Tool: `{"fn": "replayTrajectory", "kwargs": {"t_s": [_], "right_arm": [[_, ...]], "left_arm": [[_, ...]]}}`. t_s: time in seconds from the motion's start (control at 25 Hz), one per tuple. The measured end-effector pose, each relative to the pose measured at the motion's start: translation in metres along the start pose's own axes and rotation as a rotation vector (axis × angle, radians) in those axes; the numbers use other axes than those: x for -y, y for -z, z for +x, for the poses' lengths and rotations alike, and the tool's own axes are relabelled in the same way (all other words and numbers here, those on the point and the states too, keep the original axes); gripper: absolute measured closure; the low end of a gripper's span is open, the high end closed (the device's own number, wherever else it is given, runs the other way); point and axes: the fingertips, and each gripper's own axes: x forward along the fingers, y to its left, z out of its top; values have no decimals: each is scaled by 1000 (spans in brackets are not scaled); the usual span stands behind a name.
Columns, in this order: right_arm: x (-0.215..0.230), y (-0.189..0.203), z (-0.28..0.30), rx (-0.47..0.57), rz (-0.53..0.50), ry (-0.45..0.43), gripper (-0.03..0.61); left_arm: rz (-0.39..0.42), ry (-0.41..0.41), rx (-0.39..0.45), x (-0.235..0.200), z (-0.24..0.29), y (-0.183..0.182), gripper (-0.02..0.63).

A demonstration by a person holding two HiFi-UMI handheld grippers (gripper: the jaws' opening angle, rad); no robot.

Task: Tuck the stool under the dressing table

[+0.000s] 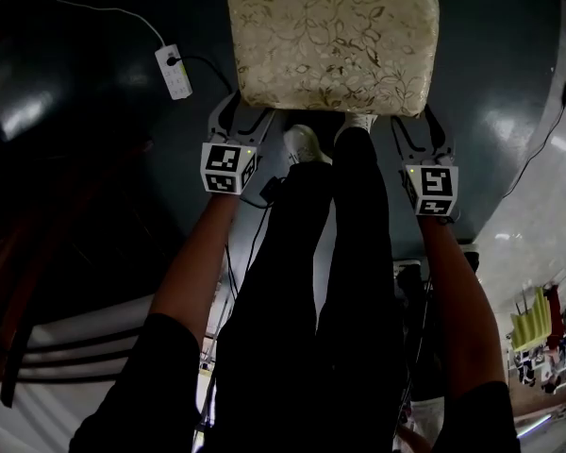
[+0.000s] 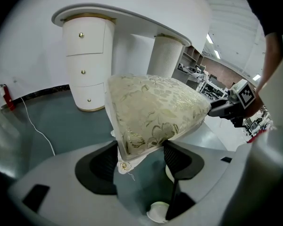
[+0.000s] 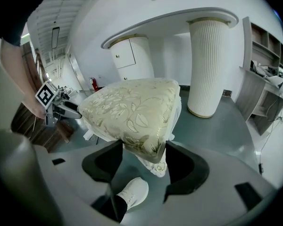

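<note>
— What colour is the stool (image 1: 332,41)?
— Pale cream-gold on the cushion, patterned all over with leaves and flowers in a deeper gold; the trim beneath it is white.
— And the dressing table (image 2: 85,46)?
— White; thin gold bands ring its columns; small gold knobs dot the drawers; one column is finely ribbed.
— The floor (image 1: 94,83)?
— Dark grey-green with pale glints.
— The tools?
— The left gripper (image 2: 141,157) and right gripper (image 3: 141,161) are grey with black pads; each carries a white cube printed with black squares.
— Anything else?
— Black trousers (image 1: 311,300); a white shoe (image 1: 302,142); a white power strip (image 1: 174,72) on a white cable.
</note>
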Motion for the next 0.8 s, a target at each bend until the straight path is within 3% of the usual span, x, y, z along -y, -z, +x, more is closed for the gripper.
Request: {"fn": "replayTrajectory", "kwargs": {"t_s": [0.52, 0.8], "right_arm": [[-2, 4, 1, -20, 50, 95, 316], [-3, 2, 2, -46, 70, 69, 315]], "left_arm": [[-4, -9, 7, -4, 4, -1, 316], [10, -43, -18, -4, 2, 1, 316]]}}
